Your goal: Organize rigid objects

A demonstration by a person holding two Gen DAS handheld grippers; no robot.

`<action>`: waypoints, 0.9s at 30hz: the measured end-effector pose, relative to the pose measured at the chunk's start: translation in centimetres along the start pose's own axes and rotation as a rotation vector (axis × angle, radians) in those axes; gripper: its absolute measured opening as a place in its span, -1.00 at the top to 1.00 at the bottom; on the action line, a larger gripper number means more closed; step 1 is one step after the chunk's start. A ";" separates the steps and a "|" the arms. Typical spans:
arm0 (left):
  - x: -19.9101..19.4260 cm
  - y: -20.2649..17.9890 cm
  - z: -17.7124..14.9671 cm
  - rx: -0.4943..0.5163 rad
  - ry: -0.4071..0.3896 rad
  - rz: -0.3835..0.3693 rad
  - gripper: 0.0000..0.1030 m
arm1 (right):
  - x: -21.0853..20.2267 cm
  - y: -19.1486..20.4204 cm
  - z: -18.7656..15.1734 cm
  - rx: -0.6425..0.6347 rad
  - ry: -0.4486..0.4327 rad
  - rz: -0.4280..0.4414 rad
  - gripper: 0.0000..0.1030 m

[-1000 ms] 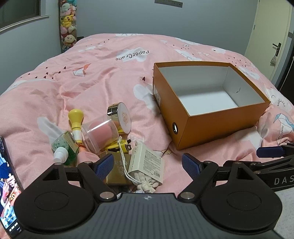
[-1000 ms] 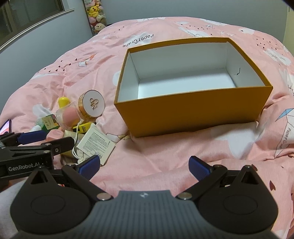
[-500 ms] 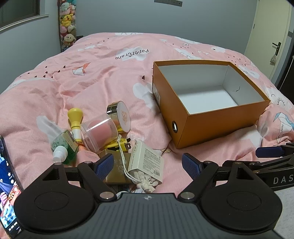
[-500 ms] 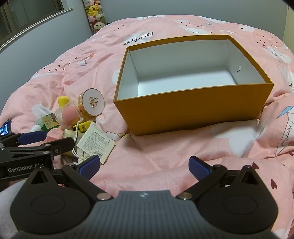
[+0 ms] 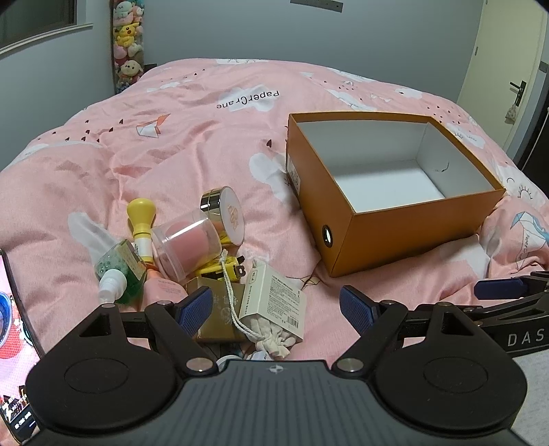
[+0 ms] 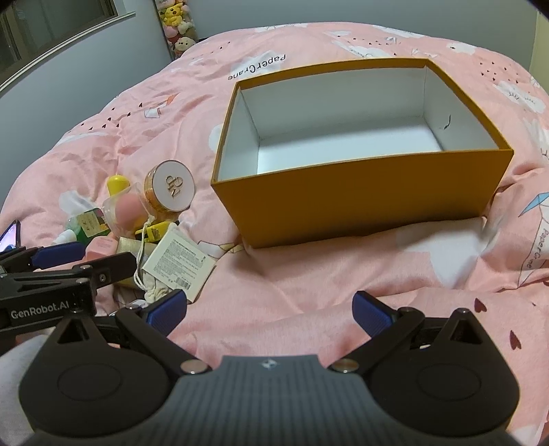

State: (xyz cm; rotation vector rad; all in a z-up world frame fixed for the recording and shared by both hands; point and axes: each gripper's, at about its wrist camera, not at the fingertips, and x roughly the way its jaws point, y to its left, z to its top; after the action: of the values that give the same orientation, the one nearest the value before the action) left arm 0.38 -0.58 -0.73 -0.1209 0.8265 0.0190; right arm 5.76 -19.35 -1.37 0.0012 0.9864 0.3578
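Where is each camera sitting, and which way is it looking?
Left wrist view: sits on the left gripper, low over the bed, looking across the heap with the white carton toward the orange box; its own open jaws show, and the right gripper at the right edge.
Right wrist view: sits on the right gripper, facing the orange box head-on; its open jaws show, and the left gripper at the left edge.
Both share the box, the white carton, the round compact and the pink quilt.

Grey walls (image 5: 240,31), a cream door (image 5: 507,68), pink bedspread (image 5: 206,144) across the bed.
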 end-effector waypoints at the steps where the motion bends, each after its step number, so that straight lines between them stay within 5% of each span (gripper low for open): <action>1: 0.0 0.1 0.0 -0.003 0.003 -0.008 -0.90 | 0.1 0.0 0.1 -0.002 0.006 0.006 -0.95; 10: -0.5 2.4 0.2 -0.022 0.037 -0.146 -0.57 | 1.8 0.5 2.1 -0.107 0.094 0.077 -0.94; 15: -0.6 4.0 0.1 -0.019 0.069 -0.193 -0.31 | 3.3 2.2 3.8 -0.249 0.133 0.101 -0.49; 20: 0.3 6.2 0.2 -0.076 0.119 -0.124 0.07 | 5.4 4.1 5.2 -0.344 0.194 0.192 -0.10; 23: 1.4 7.0 0.4 -0.117 0.158 -0.128 0.09 | 7.2 5.4 5.5 -0.375 0.243 0.244 0.10; 27: 3.4 7.4 0.4 -0.149 0.251 -0.066 0.09 | 9.9 6.9 5.3 -0.422 0.298 0.268 0.11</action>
State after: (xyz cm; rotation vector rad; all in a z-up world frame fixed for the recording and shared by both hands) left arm 2.55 6.74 -3.72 -0.2958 1.0715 0.0031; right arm 12.99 -9.08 -5.39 -0.3129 1.1912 0.8260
